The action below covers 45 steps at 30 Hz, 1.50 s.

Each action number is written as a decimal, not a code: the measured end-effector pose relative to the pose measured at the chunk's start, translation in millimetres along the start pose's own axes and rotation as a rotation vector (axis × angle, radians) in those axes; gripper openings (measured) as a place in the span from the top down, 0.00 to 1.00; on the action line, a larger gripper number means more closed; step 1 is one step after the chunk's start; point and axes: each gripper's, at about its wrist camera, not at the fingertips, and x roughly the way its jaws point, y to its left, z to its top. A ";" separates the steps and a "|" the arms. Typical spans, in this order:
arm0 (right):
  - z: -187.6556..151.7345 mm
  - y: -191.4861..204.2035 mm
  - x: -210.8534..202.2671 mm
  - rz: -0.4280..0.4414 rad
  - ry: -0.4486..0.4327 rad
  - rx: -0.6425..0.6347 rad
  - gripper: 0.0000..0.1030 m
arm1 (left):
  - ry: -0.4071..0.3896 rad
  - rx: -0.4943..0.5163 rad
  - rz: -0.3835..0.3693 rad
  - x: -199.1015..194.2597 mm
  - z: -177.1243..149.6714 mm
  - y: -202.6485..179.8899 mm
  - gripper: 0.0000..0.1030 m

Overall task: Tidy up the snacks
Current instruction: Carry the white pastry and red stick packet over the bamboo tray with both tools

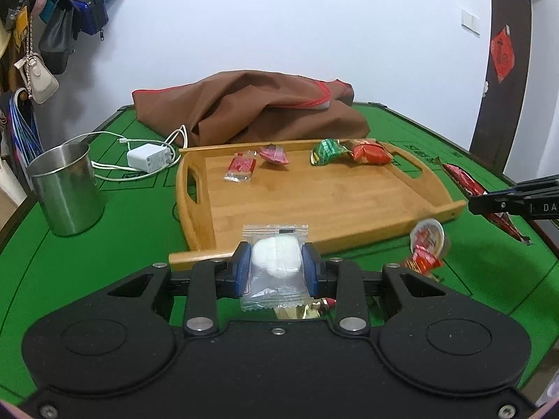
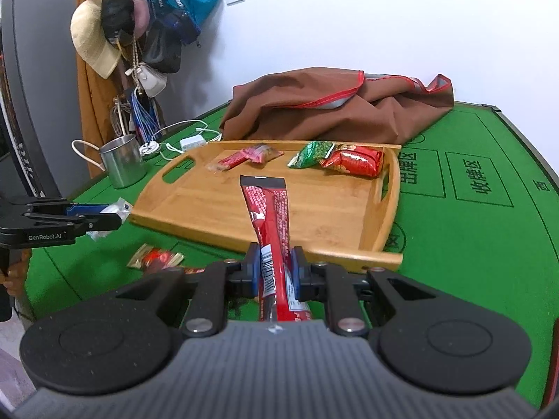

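Note:
My left gripper (image 1: 276, 265) is shut on a clear packet with a white sweet (image 1: 276, 262), held just in front of the wooden tray's (image 1: 314, 206) near rim. My right gripper (image 2: 276, 272) is shut on a long red snack stick (image 2: 270, 216), whose far end reaches over the wooden tray (image 2: 279, 206). At the tray's far side lie a small red bar (image 1: 241, 167), a pink packet (image 1: 274, 153), a green packet (image 1: 328, 152) and a red packet (image 1: 370, 153). The right gripper (image 1: 489, 206) shows at the right edge of the left wrist view, the left gripper (image 2: 104, 218) at the left edge of the right wrist view.
On the green felt table (image 1: 87, 262) near the tray lie a jelly cup (image 1: 428, 239), a small red packet (image 1: 422, 262) and a gold-red wrapper (image 2: 155, 258). A steel cup (image 1: 66, 188), a white charger (image 1: 148, 159) with cable and a brown cloth bag (image 1: 251, 111) stand behind.

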 end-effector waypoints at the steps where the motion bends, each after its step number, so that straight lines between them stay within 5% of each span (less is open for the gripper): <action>1: 2.6 -1.7 2.9 -0.002 0.001 0.008 0.79 | 0.002 0.000 0.000 2.9 2.8 0.7 0.71; 23: 62.2 -53.7 84.5 -0.044 0.075 0.099 0.79 | 0.076 -0.032 0.021 97.6 58.7 36.7 0.71; 45: 60.2 -46.4 143.3 -0.107 0.204 0.025 0.78 | 0.124 -0.038 0.031 143.3 64.9 47.0 0.71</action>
